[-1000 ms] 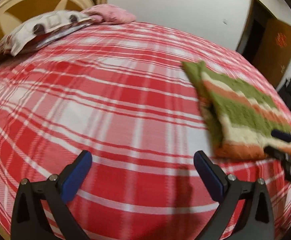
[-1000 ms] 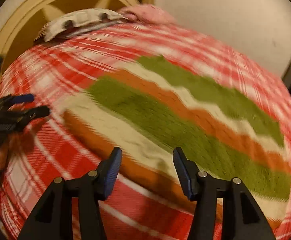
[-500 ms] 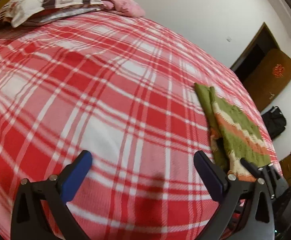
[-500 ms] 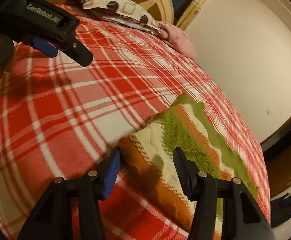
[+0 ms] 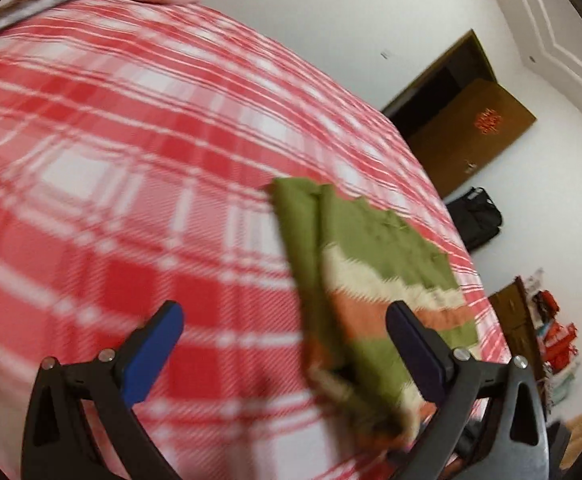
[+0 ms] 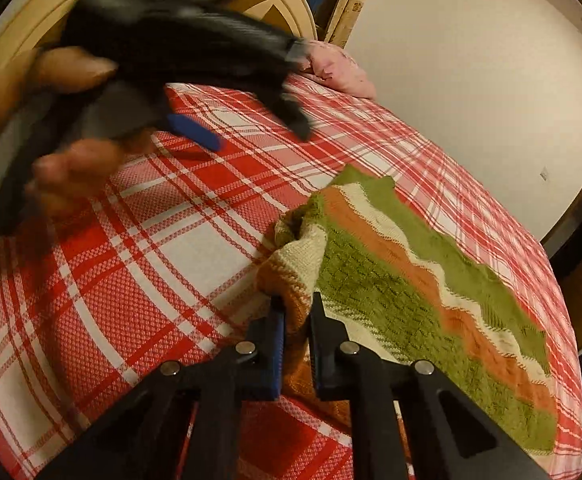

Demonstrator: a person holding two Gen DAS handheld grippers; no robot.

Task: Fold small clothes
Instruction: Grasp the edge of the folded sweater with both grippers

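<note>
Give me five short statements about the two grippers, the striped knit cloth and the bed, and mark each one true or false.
1. The right gripper is shut on a corner of the striped knit cloth. True.
2. The left gripper is clamped on the cloth. False: its fingers stand wide apart, gripping nothing.
3. The cloth lies on a red and white plaid bedspread. True.
4. The cloth is plain blue. False: it is striped green, orange and cream.
5. A pink pillow lies at the far end of the bed. True.
</note>
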